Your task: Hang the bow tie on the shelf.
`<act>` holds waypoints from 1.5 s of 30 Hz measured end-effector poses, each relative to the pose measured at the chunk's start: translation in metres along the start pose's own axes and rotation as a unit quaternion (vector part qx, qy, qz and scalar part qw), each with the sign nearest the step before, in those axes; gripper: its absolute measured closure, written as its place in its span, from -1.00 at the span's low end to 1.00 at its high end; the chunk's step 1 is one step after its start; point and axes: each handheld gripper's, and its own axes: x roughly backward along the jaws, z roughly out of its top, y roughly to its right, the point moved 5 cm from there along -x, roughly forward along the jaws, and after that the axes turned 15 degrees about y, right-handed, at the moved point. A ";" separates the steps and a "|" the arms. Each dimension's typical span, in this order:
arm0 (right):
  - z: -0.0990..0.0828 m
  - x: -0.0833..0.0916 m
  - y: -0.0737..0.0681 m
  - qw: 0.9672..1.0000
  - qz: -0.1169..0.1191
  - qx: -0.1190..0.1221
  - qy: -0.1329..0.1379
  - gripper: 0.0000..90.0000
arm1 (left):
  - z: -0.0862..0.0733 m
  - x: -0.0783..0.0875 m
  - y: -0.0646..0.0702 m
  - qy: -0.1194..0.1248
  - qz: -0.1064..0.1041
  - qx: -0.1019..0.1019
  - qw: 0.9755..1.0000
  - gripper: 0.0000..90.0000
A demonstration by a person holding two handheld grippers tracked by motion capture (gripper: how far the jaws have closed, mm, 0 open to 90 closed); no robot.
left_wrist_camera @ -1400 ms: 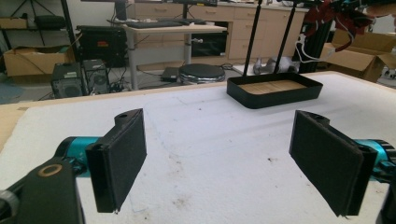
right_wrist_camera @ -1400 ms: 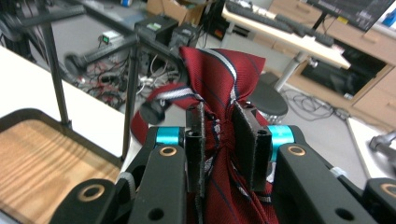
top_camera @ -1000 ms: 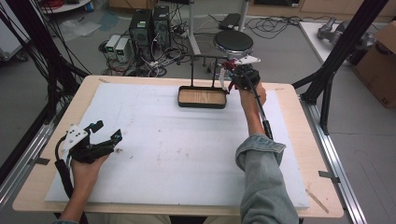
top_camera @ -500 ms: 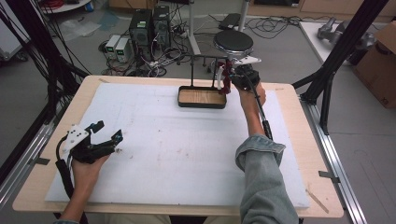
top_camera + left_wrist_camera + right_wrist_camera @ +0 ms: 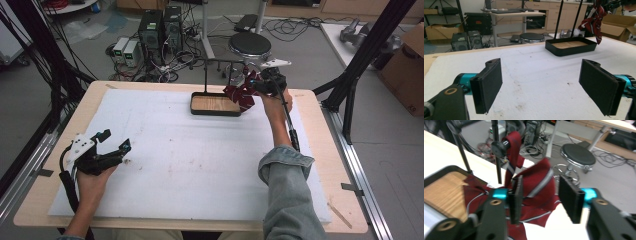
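**Ana:** High view first, working from the left: the left tongs [image 5: 113, 142] sit low over the white pad [image 5: 165, 150] near the bench's [image 5: 320, 165] left edge, jaws spread wide with nothing between them.

**Ben:** The left gripper view agrees; both black pads [image 5: 487, 86] stand far apart over bare foam. And further right?

**Ana:** The black tray with the wooden floor [image 5: 216, 104] sits at the far middle of the bench, a thin black rack [image 5: 206, 75] rising from its back edge. Just right of it, the right tongs [image 5: 255, 86] are up at the dark red striped cloth [image 5: 241, 95], which looks like a necktie.

**Ben:** Held?

**Ana:** In the right gripper view the jaws stand parted, and the cloth [image 5: 536, 192] lies partly between and behind them, draped over the rack's knobbed bar [image 5: 499, 147]. One end spills into the tray. I see no clamp on it.

**Ben:** So, as I judge it, the step is hanging or lifting that cloth at the bar. How to do it well?

**Ana:** Take a full fold, not a single edge, keep clear of the upright rod, and move slowly so the light rack doesn't tip. The idle tongs could steady the tray.

**Ben:** Any writing?

**Ana:** None legible on the cloth, tray or tongs.
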 end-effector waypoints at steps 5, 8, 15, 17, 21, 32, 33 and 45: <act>0.004 0.014 0.010 0.999 0.009 -0.030 0.010 -0.06 | 0.000 0.000 0.001 0.001 0.000 -0.001 1.000 -0.58; 0.008 0.025 0.015 0.999 0.003 -0.033 0.030 -0.12 | 0.000 0.000 0.001 -0.001 -0.001 -0.003 1.000 -0.58; 0.012 0.051 0.027 0.997 0.003 -0.057 0.055 -0.34 | -0.001 0.000 0.002 -0.002 0.001 -0.005 1.000 -0.58; 0.018 0.061 0.032 0.996 0.002 -0.066 0.068 -0.44 | -0.001 0.000 0.002 -0.002 0.001 -0.006 1.000 -0.58; 0.024 0.074 0.035 0.994 0.000 -0.066 0.092 -0.50 | -0.001 -0.001 0.002 -0.003 0.004 -0.009 1.000 -0.58; 0.029 0.120 0.029 0.988 -0.005 -0.052 0.144 -0.73 | -0.002 -0.003 0.002 -0.003 0.005 -0.010 1.000 -0.58; 0.030 0.124 0.028 0.988 -0.004 -0.050 0.148 -0.75 | -0.002 -0.003 0.001 -0.003 0.006 -0.010 1.000 -0.58; 0.028 0.173 0.005 0.979 0.017 -0.044 0.196 -0.75 | -0.003 -0.003 0.003 -0.005 0.005 -0.012 1.000 -0.58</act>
